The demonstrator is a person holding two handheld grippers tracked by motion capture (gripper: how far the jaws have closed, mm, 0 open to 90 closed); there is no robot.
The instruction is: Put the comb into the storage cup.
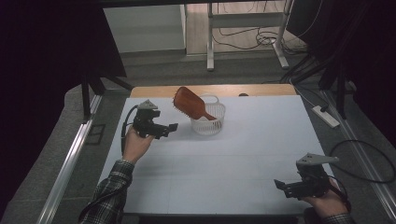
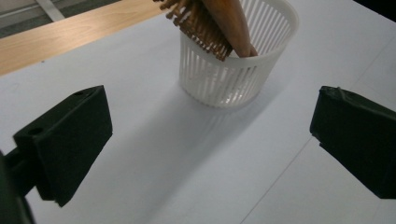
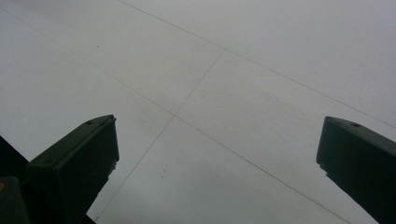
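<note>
The left gripper (image 1: 172, 127), fingers apart, was nearer the brush (image 1: 191, 103) leaning up-left in the basket (image 1: 208, 125); the right gripper (image 1: 279, 184) was open too.

Glossy reddish wooden hairbrush (image 1: 189, 102) in slotted white plastic basket (image 1: 208, 122). Matt white table (image 1: 233, 158), bare wood far edge. Matt black gripper (image 2: 205, 154).

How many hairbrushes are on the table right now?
1. The brown hairbrush stands tilted in the white basket at the far middle of the table, handle down and head leaning left over the rim. The basket's slats may hide smaller items.
</note>
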